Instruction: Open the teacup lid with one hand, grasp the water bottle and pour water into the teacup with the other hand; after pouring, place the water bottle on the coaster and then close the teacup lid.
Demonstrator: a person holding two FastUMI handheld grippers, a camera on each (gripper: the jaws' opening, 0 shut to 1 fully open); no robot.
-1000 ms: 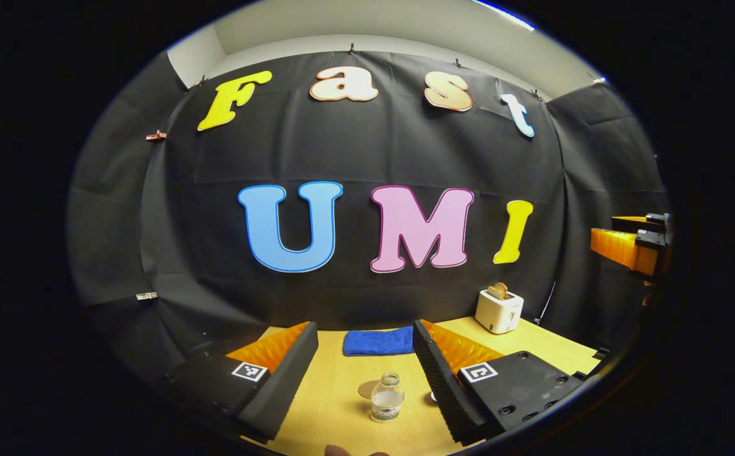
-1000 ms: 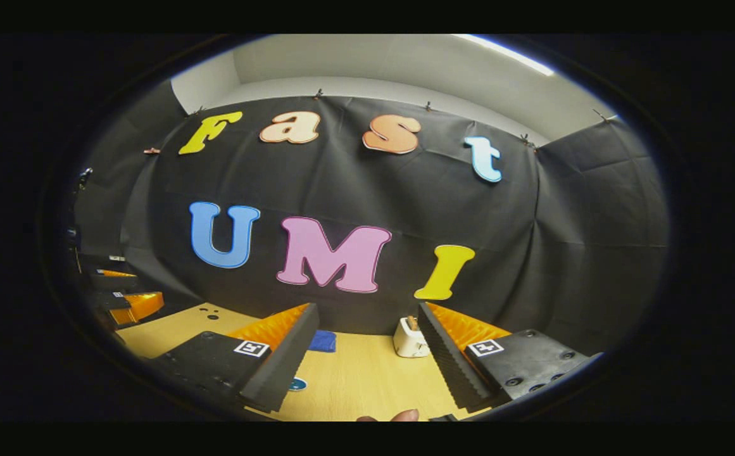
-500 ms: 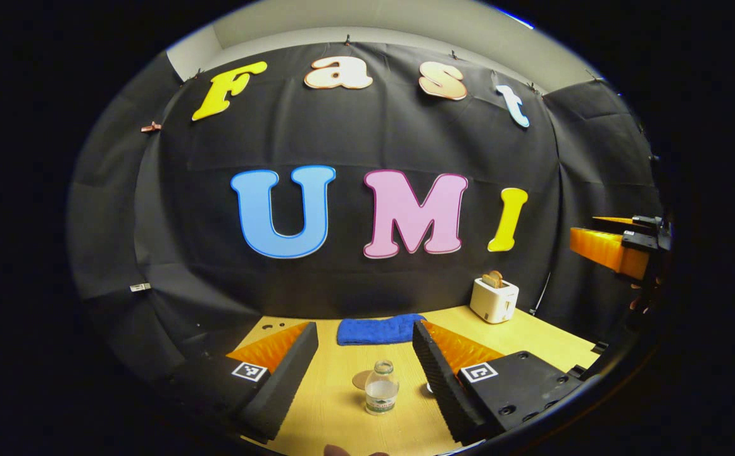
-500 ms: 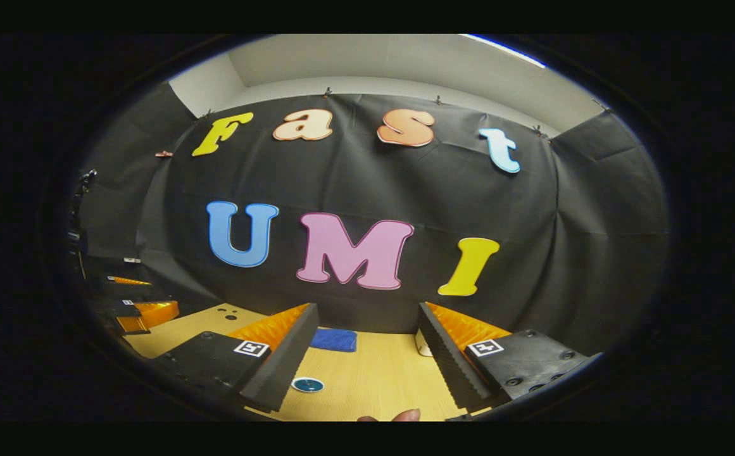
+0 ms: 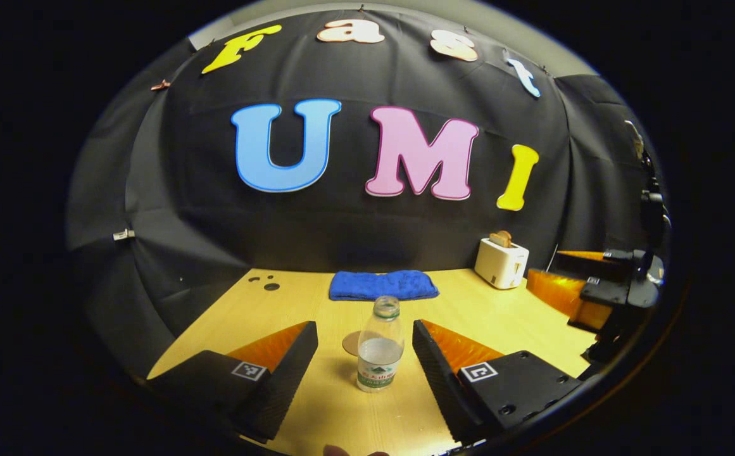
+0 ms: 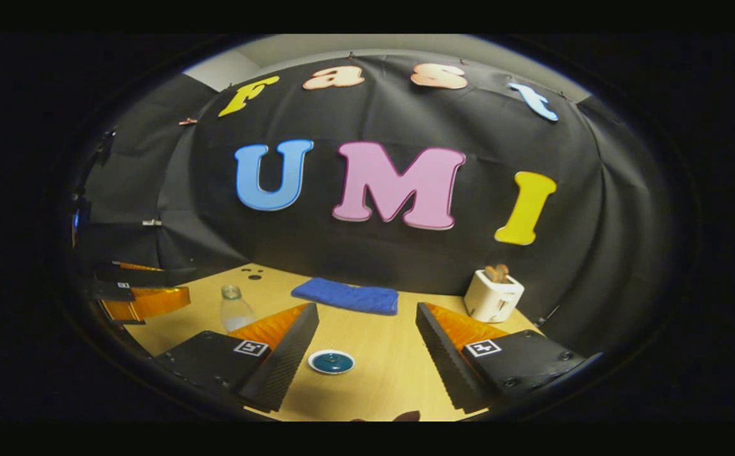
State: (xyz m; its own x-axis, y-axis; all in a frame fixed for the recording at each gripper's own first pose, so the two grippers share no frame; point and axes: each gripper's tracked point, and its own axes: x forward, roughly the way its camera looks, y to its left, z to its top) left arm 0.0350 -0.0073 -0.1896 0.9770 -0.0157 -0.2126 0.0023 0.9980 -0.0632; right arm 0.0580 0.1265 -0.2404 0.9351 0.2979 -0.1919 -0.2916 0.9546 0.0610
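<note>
A clear water bottle with a green label stands upright on the wooden table, partly filled. It stands just ahead of my left gripper, which is open, in line with the gap between the fingers. A round brown coaster lies just behind the bottle, to its left. In the right gripper view, the teacup's blue lid with a white rim sits low between the fingers of my open right gripper, towards the left finger. The bottle stands further left there.
A folded blue towel lies at the back of the table, and a white toaster holding bread stands at the back right. The right gripper hovers at the table's right side, the left gripper at its left. Small dark holes mark the back-left tabletop.
Both grippers have tipped down towards the table. The bottle has grown larger ahead of the left gripper. The teacup lid has come fully into view between the right fingers.
</note>
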